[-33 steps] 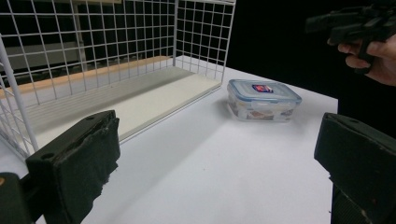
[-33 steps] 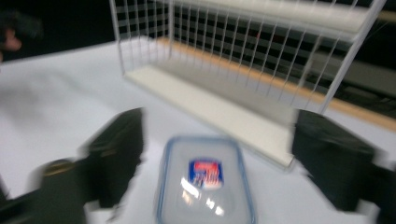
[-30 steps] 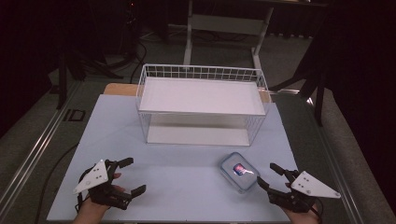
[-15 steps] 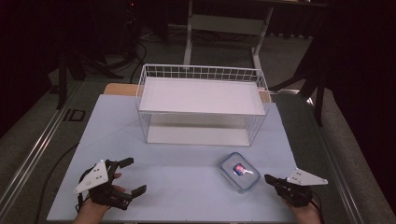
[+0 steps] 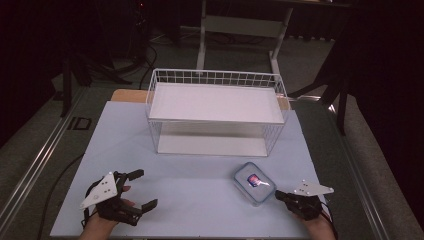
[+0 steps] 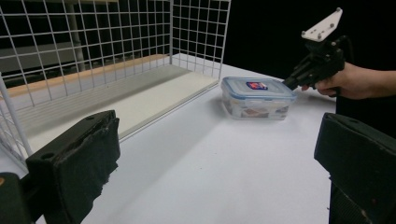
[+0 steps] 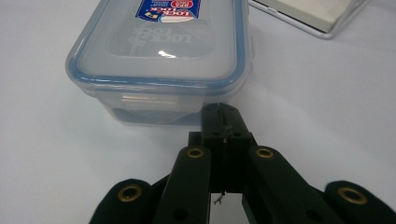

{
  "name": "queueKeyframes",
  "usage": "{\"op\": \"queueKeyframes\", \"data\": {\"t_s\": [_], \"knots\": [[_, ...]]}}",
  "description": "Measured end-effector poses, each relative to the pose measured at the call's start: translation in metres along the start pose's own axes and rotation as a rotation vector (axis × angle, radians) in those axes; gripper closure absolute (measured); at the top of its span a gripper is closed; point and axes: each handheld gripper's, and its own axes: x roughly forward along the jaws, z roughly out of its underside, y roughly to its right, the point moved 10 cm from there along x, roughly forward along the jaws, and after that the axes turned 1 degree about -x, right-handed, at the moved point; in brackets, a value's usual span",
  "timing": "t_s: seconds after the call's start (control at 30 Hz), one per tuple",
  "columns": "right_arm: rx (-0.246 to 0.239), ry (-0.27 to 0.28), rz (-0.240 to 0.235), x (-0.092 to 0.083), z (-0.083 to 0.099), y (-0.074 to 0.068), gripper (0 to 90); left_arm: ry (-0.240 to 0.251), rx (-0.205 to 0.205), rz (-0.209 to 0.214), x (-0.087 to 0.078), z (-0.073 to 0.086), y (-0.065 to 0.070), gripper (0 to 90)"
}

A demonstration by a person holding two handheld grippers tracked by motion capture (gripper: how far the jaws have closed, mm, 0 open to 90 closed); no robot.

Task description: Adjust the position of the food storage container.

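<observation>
Right tongs pressed together, empty, at the lock-lid container's near edge; left tongs spread wide over bare desk.

container before wire basket, on table

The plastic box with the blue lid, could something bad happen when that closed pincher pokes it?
Maybe. The right gripper is shut, its tip at the side of the food container, so nothing is clamped. A push could slide the container across the smooth white table or turn it. It might also bump the wire basket behind it. The left gripper stands open and apart, so it cannot steady anything.
</observation>
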Motion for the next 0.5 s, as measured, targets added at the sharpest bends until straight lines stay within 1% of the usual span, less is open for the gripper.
{"op": "queueKeyframes", "data": {"t_s": [0.03,0.07,0.1,0.17,0.27,0.37,0.47,0.5], "knots": [[0.007,0.006,-0.01,0.002,-0.002,0.0,90.0,0.0,0.001,0.0,0.0,0.0,0.0,1.2],[0.007,0.002,-0.009,0.003,-0.004,0.001,90.0,0.0,0.001,0.0,0.0,0.0,0.0,1.2],[-0.002,-0.004,-0.005,0.006,-0.007,0.001,90.0,0.001,0.0,0.0,0.0,0.0,0.0,1.2],[-0.011,-0.008,-0.01,0.011,-0.01,0.001,90.0,-0.001,0.005,0.001,0.0,0.0,0.0,1.2],[-0.009,-0.005,-0.022,0.019,-0.017,0.0,90.0,0.0,0.004,0.001,0.0,0.0,0.001,1.2],[-0.027,-0.007,-0.009,0.026,-0.023,0.002,90.0,-0.002,0.004,0.003,0.0,0.0,0.001,1.2],[-0.026,-0.006,-0.002,0.03,-0.026,0.005,90.0,-0.004,0.006,0.005,0.001,0.001,0.003,1.2],[-0.012,-0.004,0.008,0.032,-0.026,0.007,90.0,-0.005,0.007,0.007,0.001,0.001,0.003,1.2]]}}
